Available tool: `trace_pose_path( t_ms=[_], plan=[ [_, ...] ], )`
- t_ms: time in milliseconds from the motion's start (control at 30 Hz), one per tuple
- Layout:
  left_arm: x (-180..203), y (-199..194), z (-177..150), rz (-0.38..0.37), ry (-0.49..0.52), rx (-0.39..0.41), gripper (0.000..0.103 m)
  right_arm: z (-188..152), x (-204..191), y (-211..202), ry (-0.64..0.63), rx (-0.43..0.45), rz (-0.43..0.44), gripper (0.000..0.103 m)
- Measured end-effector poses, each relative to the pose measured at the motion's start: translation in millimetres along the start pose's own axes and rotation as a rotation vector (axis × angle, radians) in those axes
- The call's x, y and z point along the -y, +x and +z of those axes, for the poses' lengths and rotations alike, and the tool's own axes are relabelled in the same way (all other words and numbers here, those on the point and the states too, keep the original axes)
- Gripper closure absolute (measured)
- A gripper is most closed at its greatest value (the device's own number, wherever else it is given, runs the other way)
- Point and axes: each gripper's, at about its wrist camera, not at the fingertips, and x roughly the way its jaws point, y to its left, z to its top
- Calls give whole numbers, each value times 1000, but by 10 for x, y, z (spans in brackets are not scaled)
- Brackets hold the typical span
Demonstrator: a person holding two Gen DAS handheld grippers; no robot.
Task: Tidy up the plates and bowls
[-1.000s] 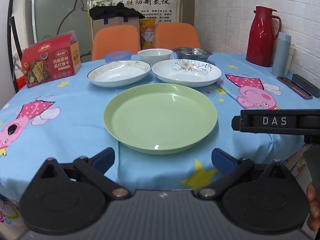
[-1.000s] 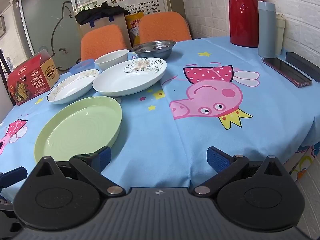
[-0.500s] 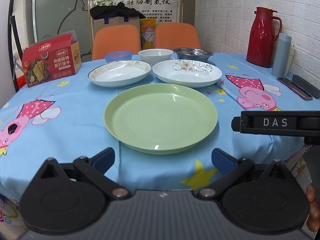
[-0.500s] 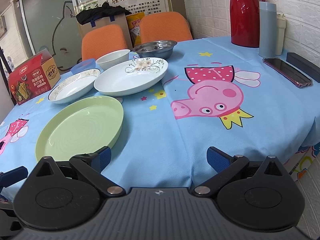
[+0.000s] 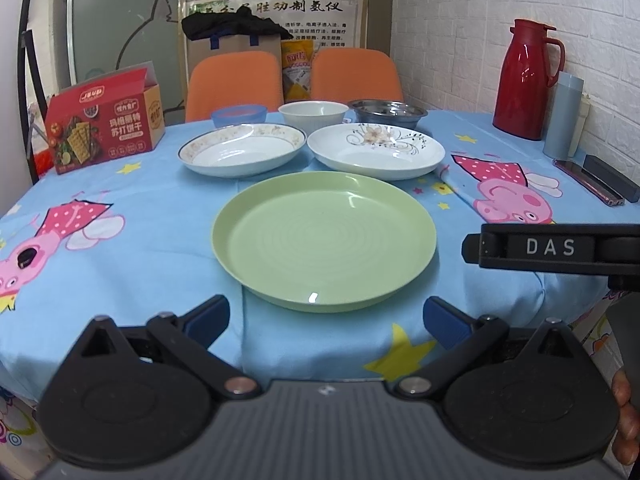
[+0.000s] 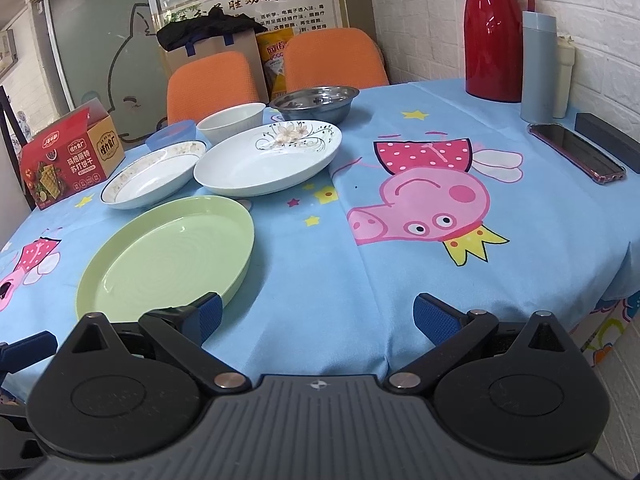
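Observation:
A green plate [image 5: 324, 236] [image 6: 168, 260] lies nearest on the blue cartoon tablecloth [image 5: 140, 260]. Behind it sit a gold-rimmed white plate [image 5: 242, 149] [image 6: 154, 172] and a flower-patterned white plate [image 5: 376, 151] [image 6: 268, 162]. Further back stand a blue bowl [image 5: 239, 115], a white bowl [image 5: 313, 114] [image 6: 232, 122] and a steel bowl [image 5: 386, 112] [image 6: 316, 102]. My left gripper [image 5: 326, 318] is open just short of the green plate's near rim. My right gripper [image 6: 316, 318] is open at the table's near edge, right of the green plate, holding nothing.
A red cracker box [image 5: 104, 120] stands at the back left. A red thermos [image 5: 528, 80], a grey-blue flask [image 5: 564, 116], a phone [image 6: 576, 152] and a dark case [image 6: 608, 140] line the right side by the brick wall. Two orange chairs [image 5: 234, 80] stand behind the table.
Both grippers have crept slightly forward and up over the table edge; the dishes have not moved and both grippers stay open.

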Motion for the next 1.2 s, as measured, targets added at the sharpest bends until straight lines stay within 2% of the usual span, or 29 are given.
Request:
trace_pose_path(
  t_ms=[500, 667, 1200],
  plan=[
    [-37, -33, 40, -7, -16, 8, 0, 45, 8, -49, 26, 32, 14, 0],
    [-38, -4, 47, -9, -20, 4, 0, 70, -9, -30, 5, 38, -9, 0],
    [-45, 29, 66, -26, -22, 0, 0, 110, -58, -15, -17, 34, -7, 0]
  ],
)
